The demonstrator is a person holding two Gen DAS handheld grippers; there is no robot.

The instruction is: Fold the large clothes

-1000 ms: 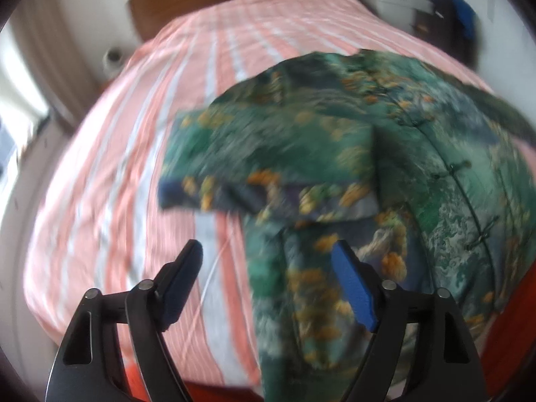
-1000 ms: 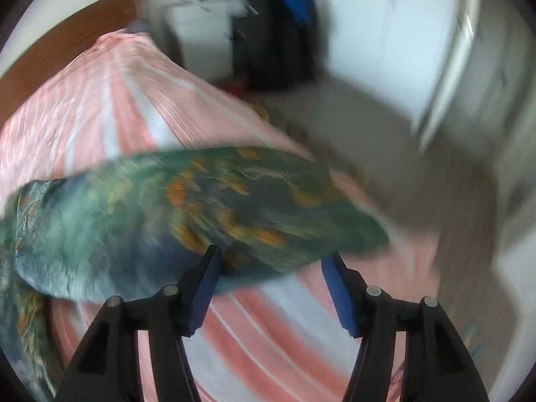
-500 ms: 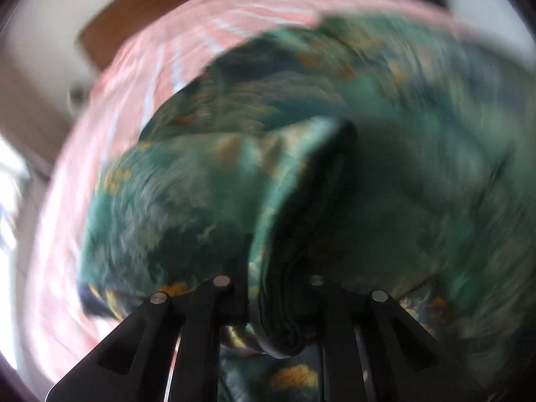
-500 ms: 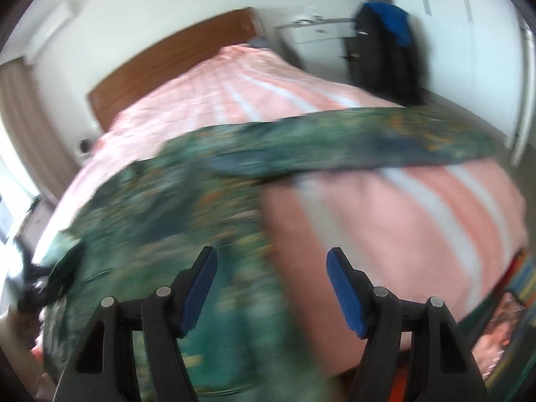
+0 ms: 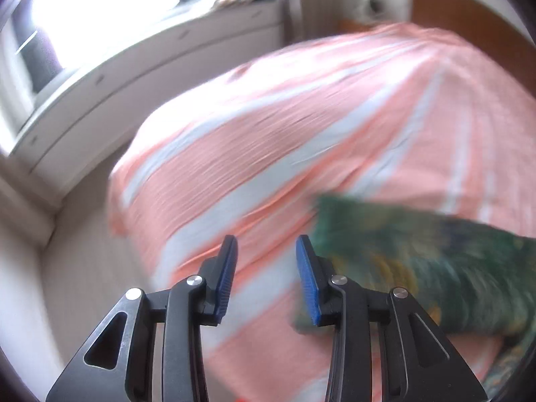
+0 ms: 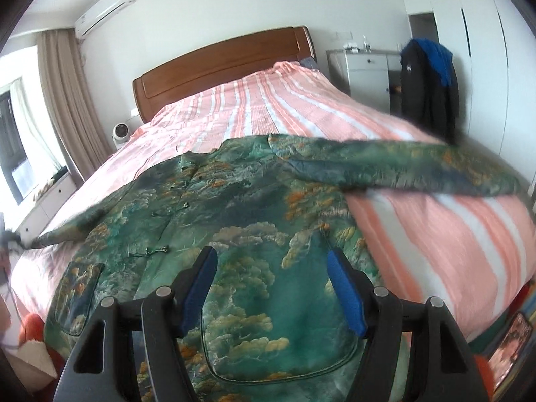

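Sleeves [image 6: 418, 167] now spread: our left gripper [image 5: 266, 279] just released, jaws opening empty; right gripper [image 6: 271, 293] gapes empty above the jacket [image 6: 234, 207].

The jacket [image 6: 234, 221] lies spread on the bed [image 6: 435, 234].

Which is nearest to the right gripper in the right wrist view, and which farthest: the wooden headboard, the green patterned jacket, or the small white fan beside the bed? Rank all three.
1. Green patterned jacket: spread on the bed directly beneath the right gripper.
2. Small white fan: on the left, beside the bed.
3. Wooden headboard: at the bed's far end.
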